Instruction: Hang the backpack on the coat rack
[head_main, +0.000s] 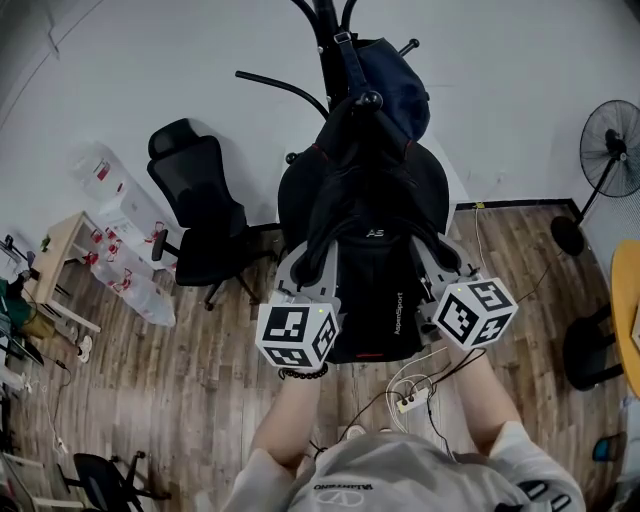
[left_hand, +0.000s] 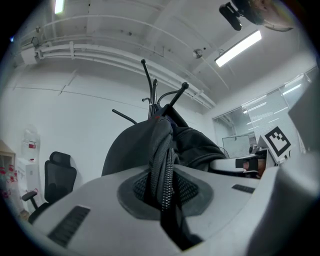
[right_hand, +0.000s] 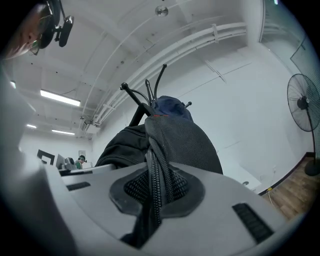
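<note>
Standing on a wooden floor (head_main: 200, 380) before a black coat rack (head_main: 325, 20), a person lifts a black backpack (head_main: 370, 270) with one tool in each hand. The left tool (head_main: 305, 262) is pinching the bag's left zipper edge, pads pressed onto the fabric. The right tool (head_main: 440, 255) is pinching the right zipper edge the same way. The backpack is raised against the rack's pole, with its top beside a knobbed hook; whether it is caught on that hook cannot be told. A dark blue bag (head_main: 395, 80) hangs higher on the rack. A black office chair (head_main: 200, 210) stands to the left and a fan (head_main: 610, 150) to the right.
</note>
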